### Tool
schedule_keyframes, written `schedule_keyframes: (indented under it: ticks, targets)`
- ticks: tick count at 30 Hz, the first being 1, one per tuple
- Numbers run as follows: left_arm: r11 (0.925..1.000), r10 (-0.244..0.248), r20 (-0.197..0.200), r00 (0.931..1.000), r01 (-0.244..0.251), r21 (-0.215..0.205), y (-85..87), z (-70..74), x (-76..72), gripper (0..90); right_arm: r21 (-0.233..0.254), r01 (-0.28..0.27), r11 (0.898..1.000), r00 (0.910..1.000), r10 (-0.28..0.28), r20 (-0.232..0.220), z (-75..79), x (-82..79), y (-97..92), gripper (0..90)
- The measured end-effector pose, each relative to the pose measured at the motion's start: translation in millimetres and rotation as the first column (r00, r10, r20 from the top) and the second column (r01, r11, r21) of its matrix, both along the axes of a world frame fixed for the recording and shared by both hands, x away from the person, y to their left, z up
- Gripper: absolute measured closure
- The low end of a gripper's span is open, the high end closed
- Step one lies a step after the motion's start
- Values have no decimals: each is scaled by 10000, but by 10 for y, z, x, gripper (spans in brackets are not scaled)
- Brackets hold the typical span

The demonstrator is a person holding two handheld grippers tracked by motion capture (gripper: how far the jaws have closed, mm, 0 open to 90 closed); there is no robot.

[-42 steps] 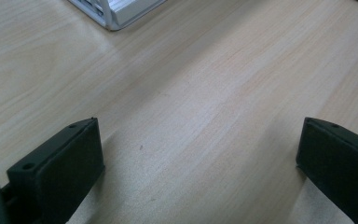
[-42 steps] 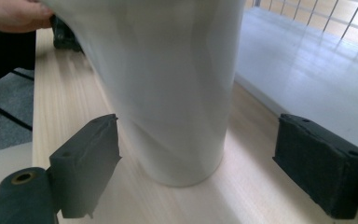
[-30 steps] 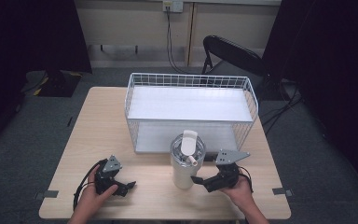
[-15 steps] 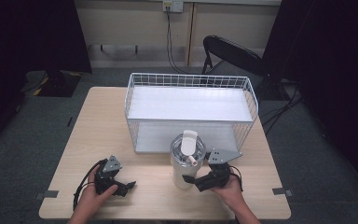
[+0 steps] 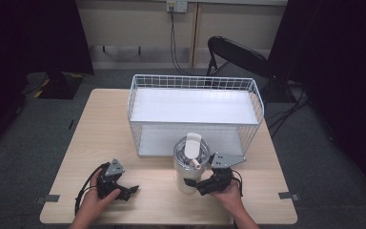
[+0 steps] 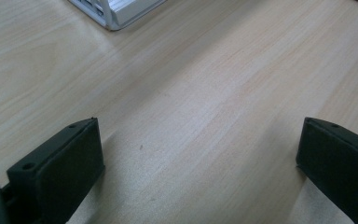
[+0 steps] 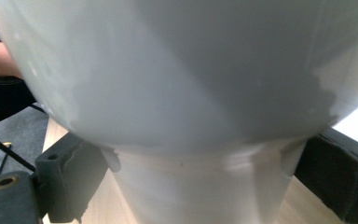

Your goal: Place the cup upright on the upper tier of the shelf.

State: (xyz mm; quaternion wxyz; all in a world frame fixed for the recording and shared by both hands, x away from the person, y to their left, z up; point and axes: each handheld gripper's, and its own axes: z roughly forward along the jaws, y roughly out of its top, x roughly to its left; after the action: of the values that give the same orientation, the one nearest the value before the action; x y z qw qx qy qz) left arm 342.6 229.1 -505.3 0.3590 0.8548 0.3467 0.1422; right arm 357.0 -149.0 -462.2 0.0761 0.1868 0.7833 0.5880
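Note:
A white tumbler (image 5: pixel 188 164) with a lid and a straw stands upright on the wooden table (image 5: pixel 105 124), just in front of the wire basket. My right gripper (image 5: pixel 193 183) is at its right side, low down. In the right gripper view the tumbler (image 7: pixel 191 70) looms very close, and its narrow lower part sits between the two wide-spread jaws of the right gripper (image 7: pixel 205 172). My left gripper (image 5: pixel 128 191) rests on the table at the front left. Its jaws stand wide apart over bare wood in the left gripper view (image 6: pixel 200 154).
A white wire basket (image 5: pixel 133 95) with a white floor stands at the back middle of the table; its corner (image 6: pixel 116 9) shows in the left gripper view. A black chair (image 5: pixel 233 52) stands behind the table. Bare wood lies left of the basket.
My right gripper has moved left up to the tumbler, so that its jaws now stand around the tumbler's lower part. The left gripper has stayed put.

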Motion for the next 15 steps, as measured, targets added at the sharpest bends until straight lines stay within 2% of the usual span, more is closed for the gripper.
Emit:
schedule_keyframes:
  ticks: [11,15]
  targets:
    - [10000,-3,-3,10000,3,1,0,0,0,0,187,-38,9998,9997,33,262,-21,-1,2,86]
    - [10000,-6,-1,10000,6,3,1,0,1,0,53,166,9998,9979,-169,630,2,-42,1,97]
